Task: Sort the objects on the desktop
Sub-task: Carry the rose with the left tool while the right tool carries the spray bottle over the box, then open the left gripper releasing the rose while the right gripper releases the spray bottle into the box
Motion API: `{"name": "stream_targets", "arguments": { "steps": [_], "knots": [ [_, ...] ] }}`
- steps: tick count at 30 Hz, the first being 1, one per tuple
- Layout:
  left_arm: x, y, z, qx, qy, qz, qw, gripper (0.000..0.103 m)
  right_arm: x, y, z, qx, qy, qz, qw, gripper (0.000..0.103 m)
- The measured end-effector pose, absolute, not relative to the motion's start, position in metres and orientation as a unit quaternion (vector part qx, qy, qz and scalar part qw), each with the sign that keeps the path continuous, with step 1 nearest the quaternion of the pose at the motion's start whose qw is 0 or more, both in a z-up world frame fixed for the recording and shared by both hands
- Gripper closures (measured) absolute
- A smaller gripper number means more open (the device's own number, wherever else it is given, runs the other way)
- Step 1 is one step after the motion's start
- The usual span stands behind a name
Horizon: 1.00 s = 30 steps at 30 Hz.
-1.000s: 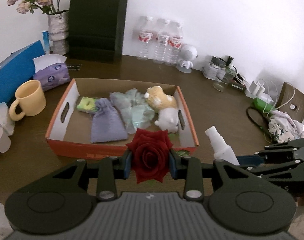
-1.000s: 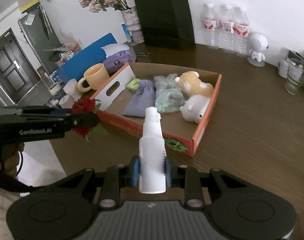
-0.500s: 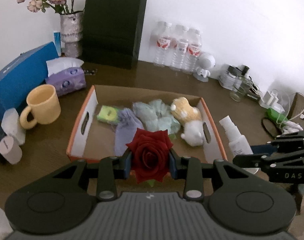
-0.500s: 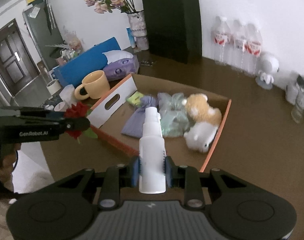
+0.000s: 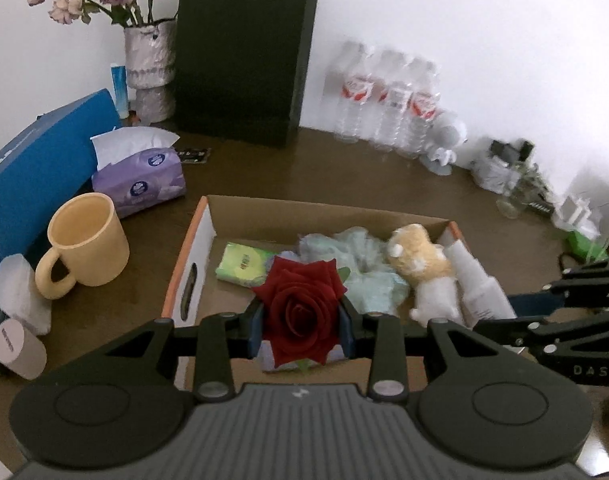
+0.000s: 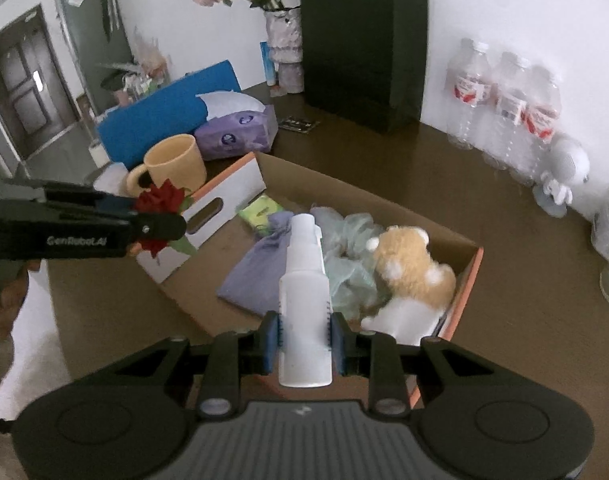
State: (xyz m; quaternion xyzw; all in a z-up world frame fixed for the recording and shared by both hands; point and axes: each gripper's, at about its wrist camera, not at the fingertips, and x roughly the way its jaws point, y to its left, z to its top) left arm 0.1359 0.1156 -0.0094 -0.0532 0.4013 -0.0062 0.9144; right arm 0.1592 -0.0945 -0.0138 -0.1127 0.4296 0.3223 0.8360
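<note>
Velvety red rose [image 5: 300, 312] pinched in left tongs [image 5: 301, 326], smooth white cylindrical spray bottle [image 6: 304, 312] in right tongs [image 6: 304, 344].

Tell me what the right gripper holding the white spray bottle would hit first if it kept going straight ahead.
Probably the lilac fabric pouch in the open cardboard box: the white plastic spray bottle in the right gripper points over it toward the pale green pouches. Depth is unclear.

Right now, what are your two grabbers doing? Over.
Left gripper jaws shut on red rose. Right gripper shut on white spray bottle. Both over cardboard box. Nothing blocking.
</note>
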Motion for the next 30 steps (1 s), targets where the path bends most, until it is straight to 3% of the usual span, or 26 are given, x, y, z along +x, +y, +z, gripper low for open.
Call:
{"name": "stream_targets", "arguments": {
  "steps": [12,24,27,30],
  "knots": [
    [0.200,0.125,-0.067,-0.019,0.470,0.010,0.882,0.067,0.206,-0.049,-0.085,-0.217,0.480,0.342,0.778,0.077],
    [0.225,0.127,-0.097,-0.003,0.510,0.020,0.860,0.066,0.221,-0.037,-0.119,-0.238,0.509,0.349,0.750,0.077],
    [0.226,0.127,-0.101,-0.002,0.516,0.021,0.856,0.062,0.223,-0.036,-0.122,-0.233,0.517,0.347,0.747,0.077],
    [0.228,0.127,-0.105,0.000,0.522,0.023,0.853,0.053,0.225,-0.037,-0.123,-0.226,0.523,0.343,0.747,0.077]
  ]
}}
